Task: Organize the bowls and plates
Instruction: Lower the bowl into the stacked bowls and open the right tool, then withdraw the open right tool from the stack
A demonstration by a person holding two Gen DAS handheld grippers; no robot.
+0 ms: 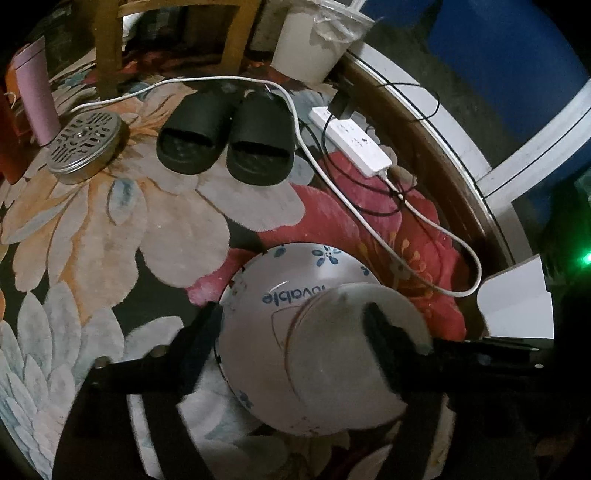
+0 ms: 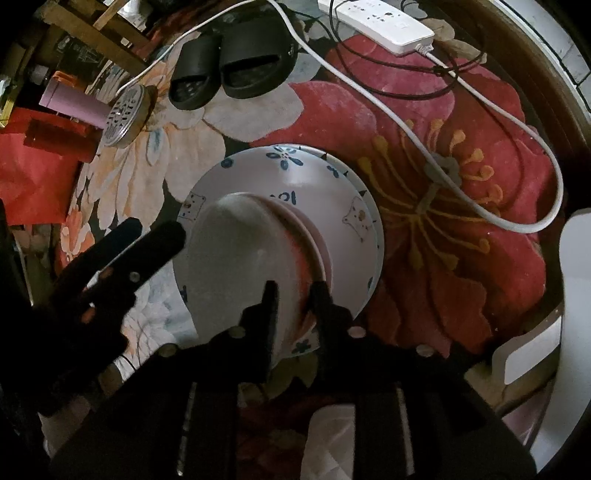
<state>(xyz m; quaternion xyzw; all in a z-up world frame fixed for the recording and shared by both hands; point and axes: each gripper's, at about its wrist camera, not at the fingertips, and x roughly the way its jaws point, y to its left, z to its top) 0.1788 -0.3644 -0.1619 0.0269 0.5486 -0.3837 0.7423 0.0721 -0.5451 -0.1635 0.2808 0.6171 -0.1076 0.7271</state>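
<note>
A white plate with blue flowers and the word "lovable" (image 1: 258, 310) (image 2: 317, 184) lies on the floral rug. A plain white bowl (image 1: 347, 354) (image 2: 240, 251) sits on it, tilted. My left gripper (image 1: 295, 332) straddles the stack: one finger is at the plate's left edge, the other lies on the bowl. It also shows in the right wrist view (image 2: 155, 236) at the bowl's left side. My right gripper (image 2: 295, 291) is shut on the bowl's near rim.
A pair of black slippers (image 1: 225, 136) (image 2: 236, 62), a round perforated metal tin (image 1: 83, 146) (image 2: 125, 114), a pink tumbler (image 1: 37, 92) and a white power strip (image 1: 351, 144) (image 2: 380, 18) with cables lie on the rug beyond. A white box (image 1: 517, 299) sits right.
</note>
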